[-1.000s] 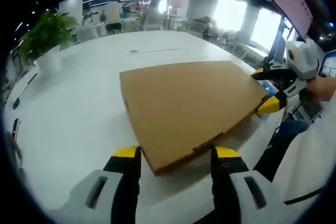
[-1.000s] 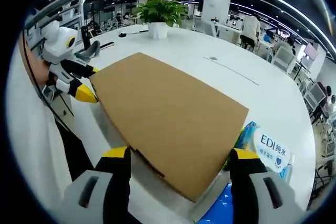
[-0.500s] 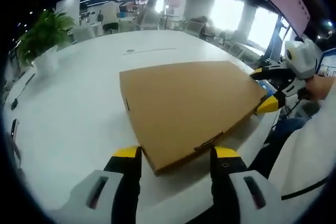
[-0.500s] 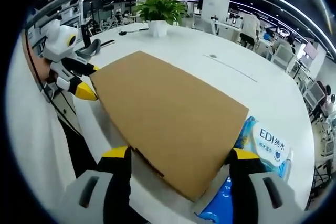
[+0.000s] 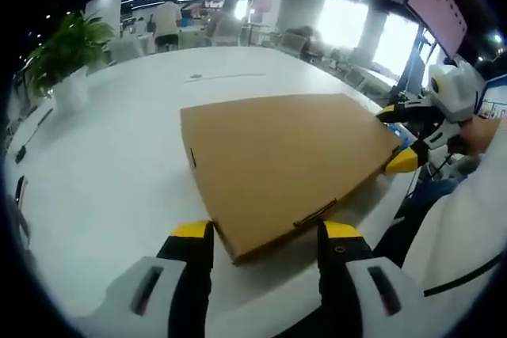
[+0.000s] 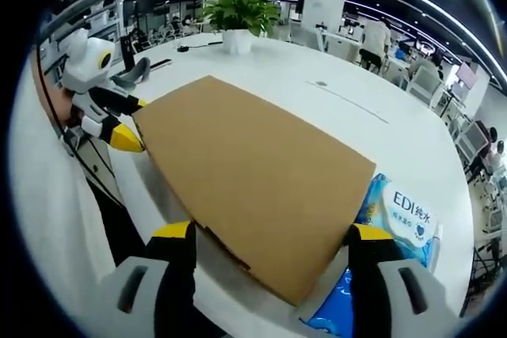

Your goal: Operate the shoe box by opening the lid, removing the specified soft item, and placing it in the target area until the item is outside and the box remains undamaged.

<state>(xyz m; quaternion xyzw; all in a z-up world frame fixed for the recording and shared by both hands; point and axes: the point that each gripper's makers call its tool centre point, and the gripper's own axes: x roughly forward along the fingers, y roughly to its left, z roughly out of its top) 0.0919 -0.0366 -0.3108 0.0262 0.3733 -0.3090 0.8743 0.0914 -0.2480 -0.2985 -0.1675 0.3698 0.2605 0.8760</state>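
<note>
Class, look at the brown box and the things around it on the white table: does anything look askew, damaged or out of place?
Nothing looks damaged: the box lies flat, lid shut. A blue packet sits beside one corner.

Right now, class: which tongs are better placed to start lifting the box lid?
Probably the left tongs: open, straddling the box corner, lid tab just ahead. A blue pack crowds the right tongs.

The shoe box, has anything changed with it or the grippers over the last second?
Nothing clear has changed. The shoe box lies closed on the white table, the left gripper and right gripper both open at opposite ends of it, neither gripping. The blue wipes pack sits beside the box. Only the views drifted slightly.
</note>
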